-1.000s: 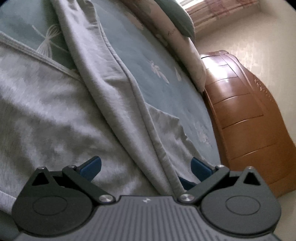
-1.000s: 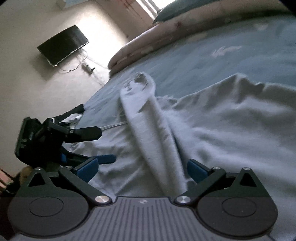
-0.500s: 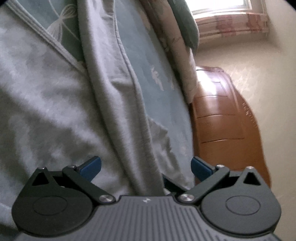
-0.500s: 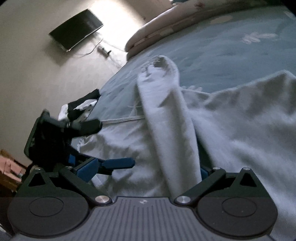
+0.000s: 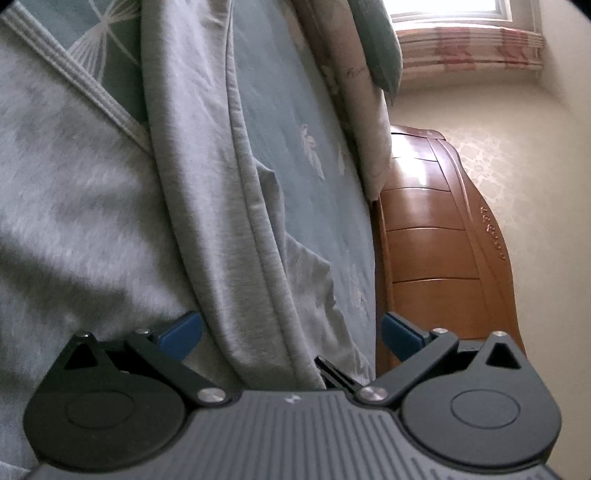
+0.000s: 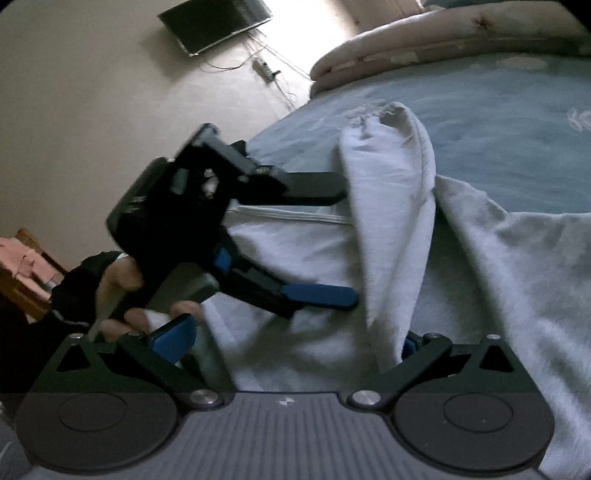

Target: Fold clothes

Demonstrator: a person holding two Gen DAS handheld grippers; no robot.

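Note:
A light grey garment (image 5: 74,206) lies spread on the blue bedspread (image 5: 303,122), with a long folded sleeve (image 5: 207,177) running up from my left gripper (image 5: 291,332). That gripper is open, its blue pads (image 5: 181,332) wide apart with the sleeve's lower end between them. In the right wrist view the grey garment (image 6: 498,277) and its raised sleeve (image 6: 391,206) fill the middle. The left gripper (image 6: 347,242) reaches in from the left, fingers spread around the sleeve's edge. My right gripper (image 6: 290,339) is open low over the cloth; the sleeve hides most of its right pad.
A wooden bed frame (image 5: 443,240) stands at the bed's right side, with pillows (image 5: 362,110) and a window (image 5: 461,22) beyond. A rolled quilt (image 6: 443,40) lies at the far end. A wall screen (image 6: 218,22) and a person's hand (image 6: 122,295) are on the left.
The left gripper has moved in from the left to the sleeve, now straddling its edge. The sleeve has slid rightward between the right gripper's pads. Both stayed open.

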